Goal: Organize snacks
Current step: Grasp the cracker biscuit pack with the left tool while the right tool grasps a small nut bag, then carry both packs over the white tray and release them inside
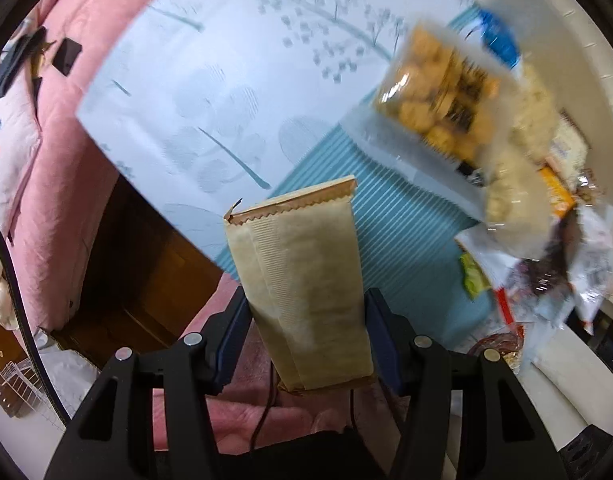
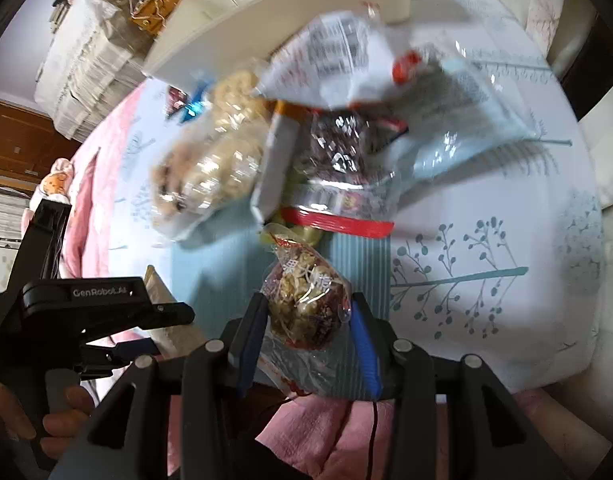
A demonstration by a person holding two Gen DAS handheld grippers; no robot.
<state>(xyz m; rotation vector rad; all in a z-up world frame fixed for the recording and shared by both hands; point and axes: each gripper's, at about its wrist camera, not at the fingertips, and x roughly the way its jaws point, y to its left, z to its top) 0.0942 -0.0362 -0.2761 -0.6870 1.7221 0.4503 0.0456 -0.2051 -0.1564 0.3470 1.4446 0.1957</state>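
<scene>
Left wrist view: left gripper (image 1: pixel 306 312) nearest, its blue-padded fingers (image 1: pixel 380 336) pinching a tan paper snack bag (image 1: pixel 302 280) by both sides, bag upright, zigzag-sealed top away from the camera. Beyond it a teal striped mat (image 1: pixel 386 216) on a pale tree-print bed sheet (image 1: pixel 226 100). At right a blurred pile: clear bag of golden cookies (image 1: pixel 438 92), pale puffed snack bag (image 1: pixel 518 168), orange pack partly hidden, red-and-white wrappers (image 1: pixel 546 280). White storage bin (image 1: pixel 578 40) cut off at the edge. Pink quilt (image 1: pixel 66 80) on the left.

Right wrist view: right gripper (image 2: pixel 306 320) nearest, fingers (image 2: pixel 362 332) pinching a clear red-printed packet of nut brittle (image 2: pixel 306 300), over the mat (image 2: pixel 362 260). Pile ahead blocks the way: puffed bag (image 2: pixel 210 168), dark red dates bag (image 2: pixel 338 152), white label-backed pouch (image 2: pixel 334 64); motion blur, print unreadable. Only here: left gripper (image 2: pixel 118 312) from the side with a hand (image 2: pixel 62 416) on its grip, paper bag (image 2: pixel 158 292) mostly hidden behind it; bin (image 2: pixel 266 12) long side.
</scene>
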